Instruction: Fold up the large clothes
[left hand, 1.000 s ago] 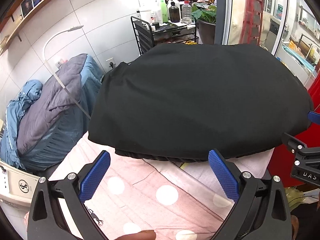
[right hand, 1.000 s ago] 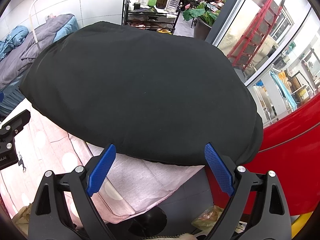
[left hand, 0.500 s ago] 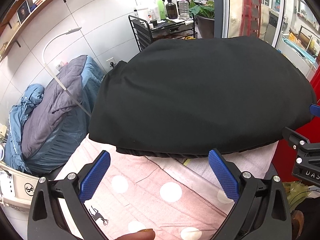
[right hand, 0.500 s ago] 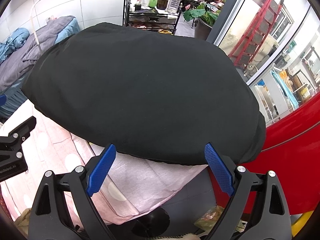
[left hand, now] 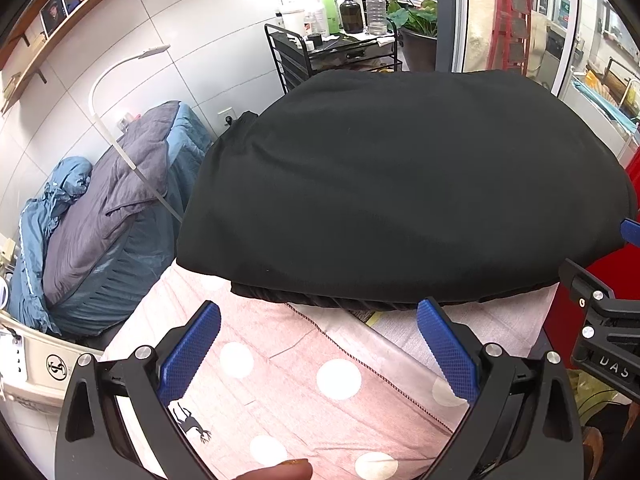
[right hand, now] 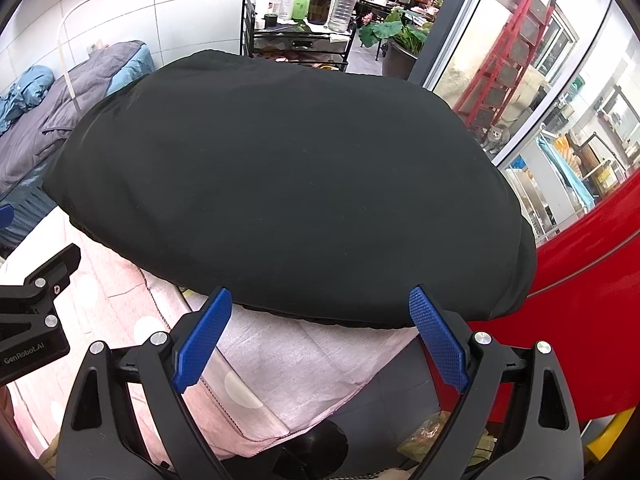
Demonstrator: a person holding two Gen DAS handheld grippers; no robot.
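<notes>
Black garment sits folded into a broad flat slab on the far part of the surface, on top of the pink polka-dot cloth that covers it. From my left wrist view I can see darker layers tucked under its near edge, so it lies in more than one thickness. My left gripper hovers just short of that near edge, jaws spread wide with nothing between the blue pads, only spotted cloth below them. A fingertip shows at the bottom edge of this view.

Over on the right wrist view, the right gripper is also just short of the garment's front edge, jaws wide and holding nothing. The cloth's corner hangs off the surface right under it. The garment's right end droops slightly past the surface edge, against the red panel behind.

Each gripper pokes into the other's view at the side, so they sit near one another. Beyond the surface I see a heap of blue and grey bedding and a black cart of bottles.
</notes>
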